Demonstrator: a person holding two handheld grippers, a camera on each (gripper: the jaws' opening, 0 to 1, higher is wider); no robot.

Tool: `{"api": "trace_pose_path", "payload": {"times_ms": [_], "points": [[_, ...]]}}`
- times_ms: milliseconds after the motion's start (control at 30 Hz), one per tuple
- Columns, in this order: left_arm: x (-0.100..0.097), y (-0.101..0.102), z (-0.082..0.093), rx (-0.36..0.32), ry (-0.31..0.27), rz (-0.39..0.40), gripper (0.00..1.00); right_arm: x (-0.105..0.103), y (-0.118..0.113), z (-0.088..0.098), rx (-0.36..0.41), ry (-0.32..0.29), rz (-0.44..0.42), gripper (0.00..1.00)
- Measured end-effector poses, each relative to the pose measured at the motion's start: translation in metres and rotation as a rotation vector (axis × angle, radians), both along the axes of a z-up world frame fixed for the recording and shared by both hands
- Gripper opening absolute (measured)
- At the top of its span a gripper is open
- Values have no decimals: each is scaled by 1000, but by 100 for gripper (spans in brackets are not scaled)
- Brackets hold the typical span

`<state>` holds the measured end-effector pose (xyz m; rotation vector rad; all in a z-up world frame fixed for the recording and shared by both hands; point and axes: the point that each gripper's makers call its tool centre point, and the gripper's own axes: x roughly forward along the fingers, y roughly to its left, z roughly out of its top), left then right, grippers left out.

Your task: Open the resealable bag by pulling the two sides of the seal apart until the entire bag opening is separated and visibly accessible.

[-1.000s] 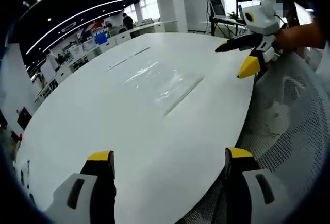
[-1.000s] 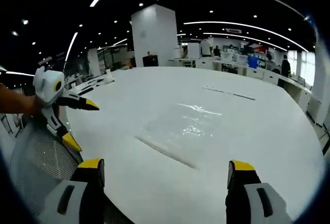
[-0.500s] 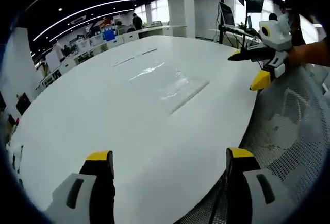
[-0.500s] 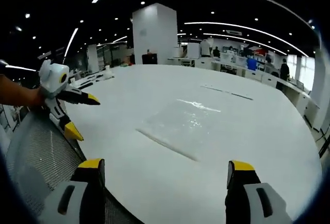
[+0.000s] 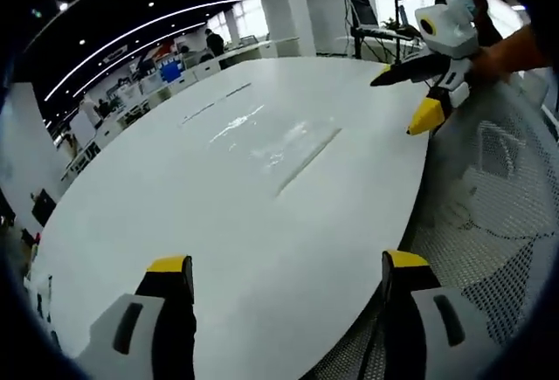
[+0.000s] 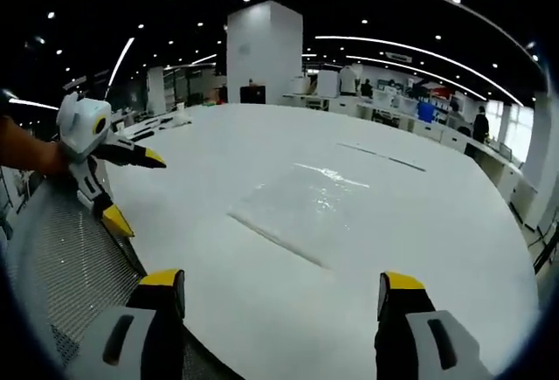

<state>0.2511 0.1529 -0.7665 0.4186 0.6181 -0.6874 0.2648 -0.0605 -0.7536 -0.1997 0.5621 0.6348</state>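
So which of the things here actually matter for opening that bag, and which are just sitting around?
Part of the job:
- clear resealable bag, flat on the white table
- left claw, open
- right claw, open

Just there:
- mesh chair back
- two thin strips farther along the table
- white pillar
- background desks
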Motion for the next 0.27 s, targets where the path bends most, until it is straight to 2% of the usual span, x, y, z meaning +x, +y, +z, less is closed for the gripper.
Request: {"api": "trace_pose_path", "payload": {"times_ms": [133,267], "points": [[2,-2,4,-1,-23,-7,87,3,-2,5,36,-7,-22,89],[2,-2,5,-4,-21,-2,87,-1,5,7,20,-22,15,87]]}}
